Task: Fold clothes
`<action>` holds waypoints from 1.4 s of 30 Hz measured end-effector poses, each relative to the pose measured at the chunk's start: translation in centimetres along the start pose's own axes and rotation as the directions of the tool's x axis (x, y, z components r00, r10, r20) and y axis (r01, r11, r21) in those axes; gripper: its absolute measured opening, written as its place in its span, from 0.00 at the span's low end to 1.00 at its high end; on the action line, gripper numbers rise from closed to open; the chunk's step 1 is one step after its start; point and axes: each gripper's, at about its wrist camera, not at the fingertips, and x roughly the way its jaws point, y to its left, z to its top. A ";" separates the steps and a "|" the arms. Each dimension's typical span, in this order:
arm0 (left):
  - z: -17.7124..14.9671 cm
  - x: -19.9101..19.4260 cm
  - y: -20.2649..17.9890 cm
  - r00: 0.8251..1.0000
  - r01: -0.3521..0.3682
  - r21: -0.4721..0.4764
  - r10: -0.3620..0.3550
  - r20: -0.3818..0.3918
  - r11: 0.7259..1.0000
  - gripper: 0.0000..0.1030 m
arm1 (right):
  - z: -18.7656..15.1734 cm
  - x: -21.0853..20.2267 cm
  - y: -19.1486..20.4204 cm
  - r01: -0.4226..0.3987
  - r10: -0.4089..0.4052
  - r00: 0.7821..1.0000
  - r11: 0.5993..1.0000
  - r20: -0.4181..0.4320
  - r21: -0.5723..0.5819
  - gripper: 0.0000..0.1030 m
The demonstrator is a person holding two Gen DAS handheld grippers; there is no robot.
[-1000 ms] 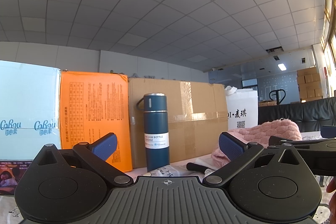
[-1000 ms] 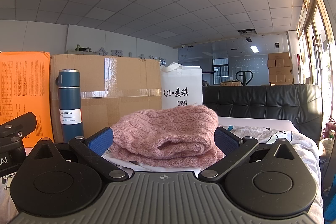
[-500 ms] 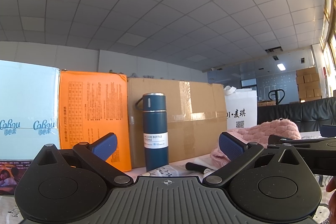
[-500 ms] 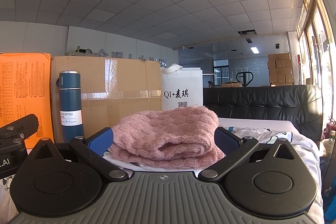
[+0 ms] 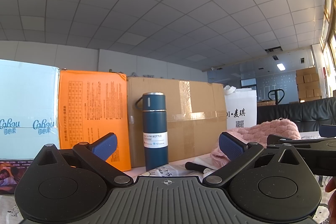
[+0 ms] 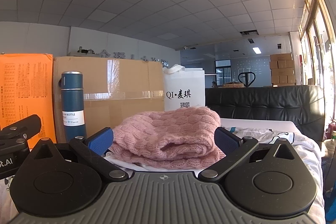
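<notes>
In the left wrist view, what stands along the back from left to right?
Light blue box → orange box → blue vacuum bottle in front of the brown cardboard box → white bag → pink knit garment → right gripper's edge.

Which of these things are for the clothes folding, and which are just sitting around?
For the job: pink knitted garment, left gripper, right gripper.

Just lying about: blue vacuum bottle, cardboard box, orange box, white paper bag, black sofa.
</notes>
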 end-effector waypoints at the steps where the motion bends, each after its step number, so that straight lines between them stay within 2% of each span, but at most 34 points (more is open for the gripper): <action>1: 0.0 0.0 0.0 1.000 0.003 0.000 -0.003 0.001 1.000 1.00 | 0.0 0.0 0.0 0.000 0.000 1.000 1.000 0.000 0.000 1.00; 42: -0.1 -0.1 0.0 1.000 -0.007 -0.007 0.007 -0.005 1.000 1.00 | 0.0 0.0 0.0 -0.015 0.015 1.000 1.000 -0.001 0.004 1.00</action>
